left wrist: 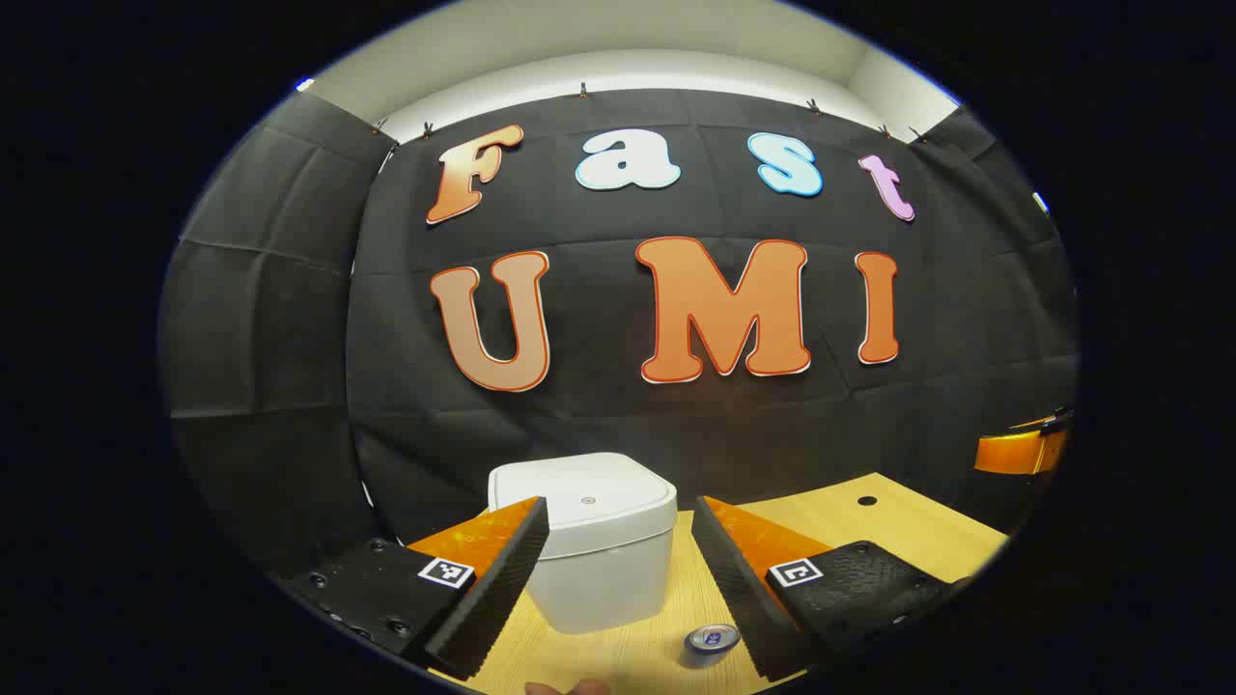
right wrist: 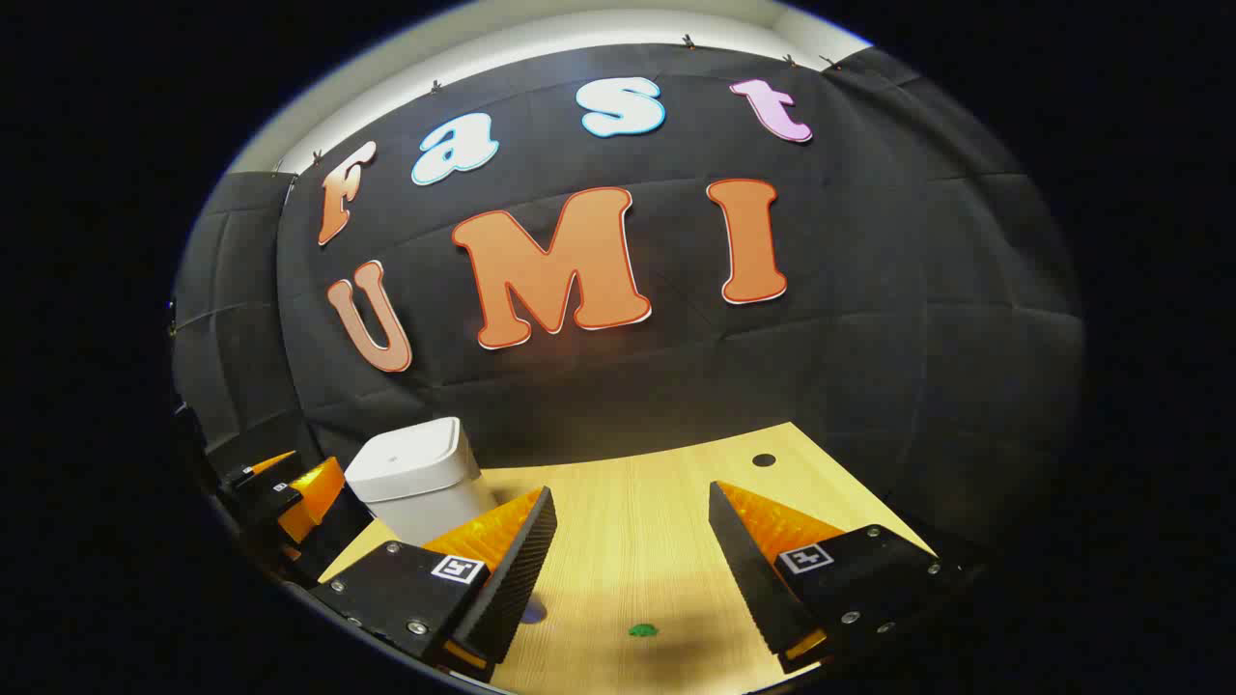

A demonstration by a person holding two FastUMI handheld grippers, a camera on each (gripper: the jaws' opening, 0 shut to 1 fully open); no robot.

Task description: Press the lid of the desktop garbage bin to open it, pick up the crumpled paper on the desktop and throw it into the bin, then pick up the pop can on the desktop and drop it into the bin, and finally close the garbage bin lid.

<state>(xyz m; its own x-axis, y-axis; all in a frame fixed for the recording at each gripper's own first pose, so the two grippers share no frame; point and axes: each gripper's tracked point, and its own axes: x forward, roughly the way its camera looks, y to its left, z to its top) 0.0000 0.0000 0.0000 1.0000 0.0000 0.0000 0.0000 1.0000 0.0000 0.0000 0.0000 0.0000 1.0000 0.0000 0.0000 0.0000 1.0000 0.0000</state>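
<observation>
**Bin lid shut, can waiting on the desk**

Garbage bin (left wrist: 591,541), small and white with rounded corners, stands on the pale wooden desktop (left wrist: 869,526) near the black cloth wall. Its lid (left wrist: 587,502) lies flat and closed, with a small round mark at the centre. Judging from that, the opening press has not yet been made, so every step of the task appears to be ahead.

Pop can (left wrist: 713,641) stands upright on the desk just in front of the bin and slightly to one side, its silver top facing up. The crumpled paper cannot be picked out with certainty; a small green speck (right wrist: 643,630) lies on the desk in the right gripper view, too small to identify.

Left gripper (left wrist: 618,569) hovers in front of the bin, fingers spread wide and holding nothing, the bin framed between them. Right gripper (right wrist: 628,560) hangs over bare desk well to the side of the bin, fingers likewise spread and empty.
</observation>
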